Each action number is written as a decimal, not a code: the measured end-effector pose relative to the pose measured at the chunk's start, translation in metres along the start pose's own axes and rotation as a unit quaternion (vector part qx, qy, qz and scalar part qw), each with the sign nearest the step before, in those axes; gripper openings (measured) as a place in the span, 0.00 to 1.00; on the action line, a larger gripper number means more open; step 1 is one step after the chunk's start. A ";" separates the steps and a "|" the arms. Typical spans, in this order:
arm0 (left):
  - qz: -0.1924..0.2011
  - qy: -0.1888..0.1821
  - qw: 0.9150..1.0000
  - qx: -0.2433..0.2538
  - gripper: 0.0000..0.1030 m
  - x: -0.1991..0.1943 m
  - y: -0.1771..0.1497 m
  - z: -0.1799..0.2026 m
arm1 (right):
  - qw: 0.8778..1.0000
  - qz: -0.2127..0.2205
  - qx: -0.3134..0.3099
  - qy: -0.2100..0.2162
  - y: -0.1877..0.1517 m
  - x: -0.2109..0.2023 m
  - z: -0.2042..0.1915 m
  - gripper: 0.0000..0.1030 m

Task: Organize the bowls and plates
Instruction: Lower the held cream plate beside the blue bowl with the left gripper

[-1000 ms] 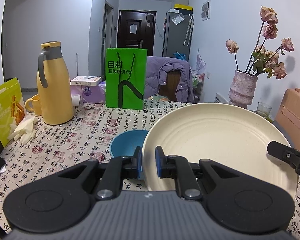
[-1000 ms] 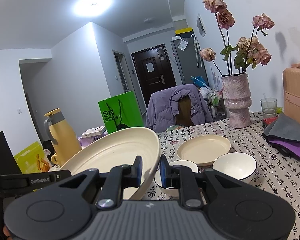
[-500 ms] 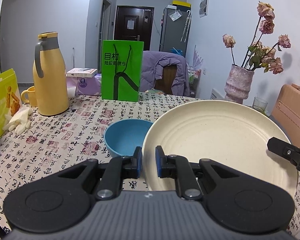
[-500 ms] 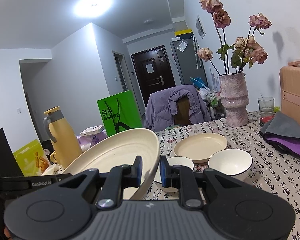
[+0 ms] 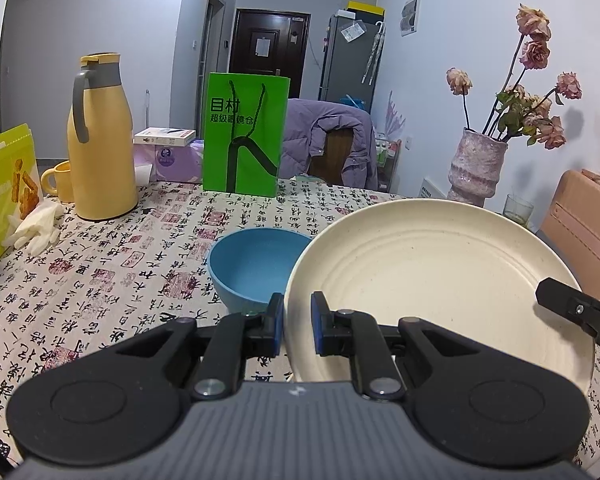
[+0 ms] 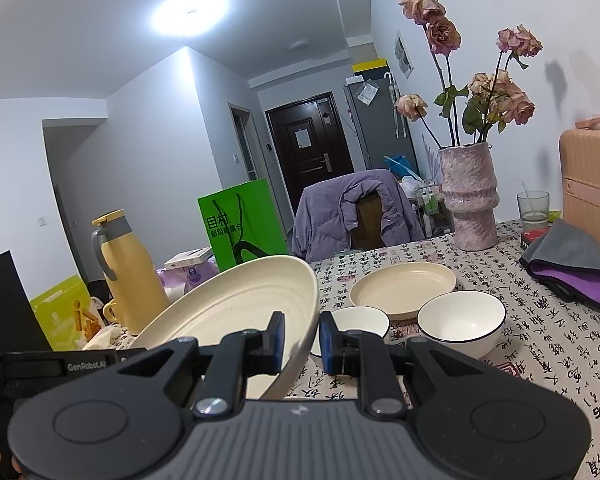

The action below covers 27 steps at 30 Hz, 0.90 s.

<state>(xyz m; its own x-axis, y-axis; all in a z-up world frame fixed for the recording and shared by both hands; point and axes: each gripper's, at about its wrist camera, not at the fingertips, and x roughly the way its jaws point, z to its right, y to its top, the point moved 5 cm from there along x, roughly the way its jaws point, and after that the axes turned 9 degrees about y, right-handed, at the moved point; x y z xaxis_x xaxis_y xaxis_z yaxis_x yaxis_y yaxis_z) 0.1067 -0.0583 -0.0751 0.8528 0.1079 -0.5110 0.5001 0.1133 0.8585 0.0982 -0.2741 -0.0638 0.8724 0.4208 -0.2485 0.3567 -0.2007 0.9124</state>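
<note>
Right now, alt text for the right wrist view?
Right gripper grips the rim of a large cream plate, held tilted above the patterned tablecloth. Beyond it sit a smaller cream plate and two white bowls, with a pink vase of dried roses behind.

A home dining area. At centre, a desk (image 5: 140,248) under a calligraphy-print cloth; at upper centre, a dark entrance door (image 5: 270,50) with a refrigerator (image 5: 350,56) beside it. A chair draped with a purple jacket (image 6: 352,210), a vase of dried roses (image 6: 468,196) and a yellow thermos jug (image 5: 100,140) mark domestic use.
</note>
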 end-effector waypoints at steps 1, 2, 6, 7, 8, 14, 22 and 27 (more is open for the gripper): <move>0.000 0.000 1.000 0.000 0.14 0.000 -0.001 0.000 | 1.000 0.000 0.000 0.000 0.000 0.000 0.000 0.17; 0.000 0.000 1.000 0.000 0.14 0.000 -0.001 0.000 | 1.000 0.000 0.001 0.001 0.000 0.000 0.000 0.17; 0.001 -0.001 1.000 0.003 0.14 0.000 -0.004 -0.001 | 1.000 -0.003 0.000 -0.001 -0.002 0.001 0.001 0.17; 0.001 -0.002 1.000 0.003 0.14 0.001 -0.005 -0.001 | 1.000 -0.004 0.000 -0.002 -0.003 0.000 0.001 0.17; 0.000 -0.003 1.000 0.003 0.14 0.001 -0.005 -0.001 | 1.000 -0.004 0.000 -0.002 -0.003 0.000 0.001 0.17; -0.005 -0.007 1.000 0.005 0.14 0.003 -0.011 0.000 | 1.000 -0.009 -0.001 -0.006 -0.007 -0.001 0.003 0.17; -0.006 -0.006 1.000 0.012 0.14 0.004 -0.017 0.000 | 1.000 -0.016 0.006 -0.005 -0.016 0.001 0.007 0.17; -0.014 -0.007 1.000 0.012 0.13 0.007 -0.024 -0.002 | 1.000 -0.026 0.012 -0.004 -0.023 0.003 0.009 0.17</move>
<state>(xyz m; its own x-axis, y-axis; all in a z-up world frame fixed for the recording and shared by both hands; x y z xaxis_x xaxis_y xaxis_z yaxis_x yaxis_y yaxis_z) 0.1000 -0.0588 -0.0993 0.8400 0.0919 -0.5348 0.5275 0.0932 0.8444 0.0958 -0.2764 -0.0890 0.8547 0.4249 -0.2983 0.4099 -0.1997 0.8900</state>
